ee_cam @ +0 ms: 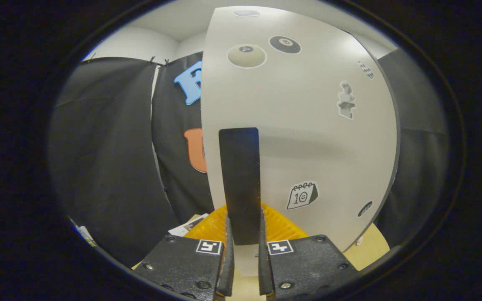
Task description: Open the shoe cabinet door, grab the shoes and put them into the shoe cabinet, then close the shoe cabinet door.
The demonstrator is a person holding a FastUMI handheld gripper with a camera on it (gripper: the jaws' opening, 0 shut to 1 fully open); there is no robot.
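Note:
The white cabinet door [308, 125], dotted with small stickers, stands close in front of me, and its left edge shows against the dark cloth. A black upright handle [239, 175] runs down the door near that edge. My gripper [244, 230] is shut on the lower end of this handle, with a finger [227, 251] pressing on each side. The door hides the cabinet's inside, and I cannot see the shoes.
The booth's black cloth wall [111, 159] hangs to the left and right of the door. A light wooden surface [370, 246] lies below the door at the right. Some papers [187, 225] lie low on the left, just beyond my fingers.

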